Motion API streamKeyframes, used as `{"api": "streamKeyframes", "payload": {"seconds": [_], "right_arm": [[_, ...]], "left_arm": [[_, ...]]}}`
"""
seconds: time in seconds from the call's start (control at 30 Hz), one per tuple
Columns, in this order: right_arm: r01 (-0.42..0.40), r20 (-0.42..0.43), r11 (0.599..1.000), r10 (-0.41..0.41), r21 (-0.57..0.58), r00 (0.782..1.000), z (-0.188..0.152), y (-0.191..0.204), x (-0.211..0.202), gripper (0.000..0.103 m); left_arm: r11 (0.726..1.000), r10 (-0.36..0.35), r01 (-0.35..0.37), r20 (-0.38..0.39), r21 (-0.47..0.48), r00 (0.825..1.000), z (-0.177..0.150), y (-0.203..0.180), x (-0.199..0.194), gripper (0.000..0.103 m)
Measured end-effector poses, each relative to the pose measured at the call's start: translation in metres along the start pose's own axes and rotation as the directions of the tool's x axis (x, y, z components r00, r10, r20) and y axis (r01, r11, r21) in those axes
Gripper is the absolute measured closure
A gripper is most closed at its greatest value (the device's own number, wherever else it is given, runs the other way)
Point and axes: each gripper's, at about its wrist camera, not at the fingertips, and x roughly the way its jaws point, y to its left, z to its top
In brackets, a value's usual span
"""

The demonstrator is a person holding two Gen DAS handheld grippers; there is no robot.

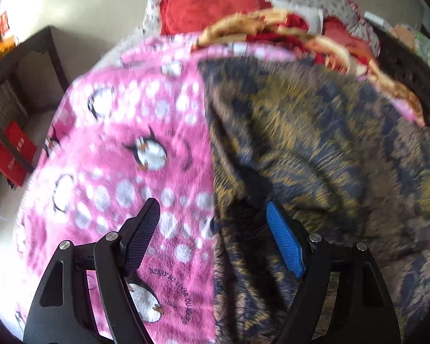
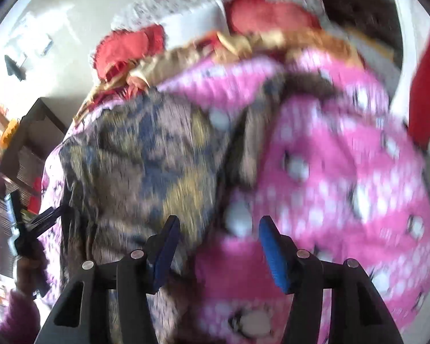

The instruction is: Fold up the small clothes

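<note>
Garment: we see a brown-and-navy patterned cloth (image 1: 315, 149) lying rumpled on the pink penguin blanket (image 1: 123, 149), toward its middle.
Left gripper (image 1: 215, 238): fingers apart over the cloth's near edge, gripping nothing.
Right gripper (image 2: 219, 246): fingers apart, nothing between them.
Risk: we judge a pinch here could catch the blanket too, dragging both.

Left gripper (image 1: 213, 236) angled downward, jaws wide apart (nothing gripped), right gripper (image 2: 219, 248) likewise, jaws narrower
</note>
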Motion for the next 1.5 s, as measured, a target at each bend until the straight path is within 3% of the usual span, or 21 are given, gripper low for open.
{"api": "streamKeyframes", "payload": {"seconds": [0.13,0.17,0.2,0.23,0.27,0.47,0.6,0.7,0.73,0.8,0.83,0.87,0.97,1.03,1.1,1.13,1.17,1.23,1.3,1.37,1.5], "right_arm": [[0.106,-0.036,0.992,-0.109,-0.073,0.993,0.019,0.021,0.044,0.048],[0.123,-0.058,0.990,-0.128,-0.073,0.990,0.019,0.020,0.055,0.053],[0.127,-0.078,0.989,-0.132,-0.073,0.988,0.019,0.020,0.067,0.061],[0.124,-0.100,0.989,-0.132,-0.087,0.986,0.016,0.020,0.077,0.086],[0.138,-0.107,0.985,-0.149,-0.106,0.983,0.013,0.022,0.081,0.092],[0.254,0.107,0.922,-0.232,-0.293,0.967,0.031,0.065,0.032,0.093],[0.314,0.243,0.881,-0.238,-0.354,0.940,0.063,0.090,0.019,0.094],[0.269,0.218,0.905,-0.204,-0.330,0.954,0.079,0.092,0.026,0.096],[0.238,0.197,0.915,-0.180,-0.326,0.964,0.080,0.090,0.027,0.095],[0.181,0.151,0.925,-0.137,-0.335,0.979,0.073,0.085,0.030,0.079],[0.170,0.129,0.929,-0.134,-0.328,0.983,0.066,0.080,0.032,0.050],[0.170,0.119,0.932,-0.138,-0.319,0.983,0.061,0.076,0.036,0.037],[0.189,0.074,0.940,-0.175,-0.284,0.982,0.042,0.061,0.046,0.038],[0.200,0.034,0.947,-0.198,-0.251,0.980,0.030,0.049,0.056,0.038],[0.192,0.002,0.957,-0.196,-0.217,0.981,0.023,0.038,0.068,0.055],[0.189,-0.006,0.959,-0.195,-0.211,0.981,0.021,0.035,0.072,0.082],[0.192,-0.012,0.958,-0.199,-0.211,0.980,0.019,0.032,0.077,0.095],[0.188,0.017,0.960,-0.189,-0.207,0.982,0.017,0.032,0.072,0.099],[0.189,0.105,0.952,-0.168,-0.242,0.980,0.021,0.044,0.050,0.099],[0.209,0.175,0.939,-0.166,-0.273,0.971,0.028,0.056,0.033,0.099],[0.268,0.282,0.917,-0.184,-0.296,0.942,0.051,0.071,0.021,0.099]], "left_arm": [[1.000,-0.021,0.020,0.051,0.024,0.998,0.005,-0.010,-0.020,0.025],[0.999,-0.025,0.024,0.047,0.026,0.999,0.005,-0.010,-0.019,0.025],[0.999,-0.020,0.019,0.038,0.029,0.999,0.004,-0.010,-0.016,0.025],[0.999,-0.008,0.007,0.023,0.032,1.000,0.003,-0.010,-0.011,0.025],[0.999,0.002,-0.002,0.008,0.034,1.000,0.000,-0.010,-0.008,0.025],[0.998,0.067,-0.068,-0.097,-0.011,0.993,-0.012,0.006,0.027,0.025],[0.996,0.065,-0.071,-0.104,-0.053,0.992,-0.015,0.015,0.034,0.025],[0.996,0.070,-0.074,-0.091,-0.041,0.993,-0.011,0.014,0.033,0.025],[0.997,0.066,-0.070,-0.084,-0.041,0.994,-0.009,0.015,0.034,0.025],[0.997,0.060,-0.063,-0.068,-0.040,0.996,-0.005,0.015,0.036,0.025],[0.997,0.065,-0.067,-0.068,-0.036,0.996,-0.001,0.015,0.039,0.025],[0.997,0.068,-0.070,-0.072,-0.031,0.995,0.002,0.016,0.042,0.025],[0.995,0.096,-0.096,-0.063,0.001,0.993,0.009,0.014,0.052,0.025],[0.996,0.084,-0.086,-0.052,-0.035,0.995,0.012,0.021,0.052,0.025],[0.995,0.066,-0.069,-0.045,-0.074,0.997,0.013,0.030,0.052,0.025],[0.994,0.062,-0.066,-0.045,-0.083,0.997,0.013,0.032,0.053,0.025],[0.994,0.058,-0.061,-0.045,-0.087,0.997,0.014,0.034,0.053,0.025],[0.994,0.048,-0.052,-0.037,-0.099,0.998,0.014,0.041,0.050,0.025],[0.992,0.035,-0.038,-0.032,-0.122,0.999,0.014,0.047,0.048,0.025],[0.988,0.012,-0.016,-0.022,-0.153,1.000,0.015,0.051,0.048,0.025],[0.986,0.036,-0.035,-0.001,-0.165,0.999,0.016,0.047,0.050,0.025]]}}
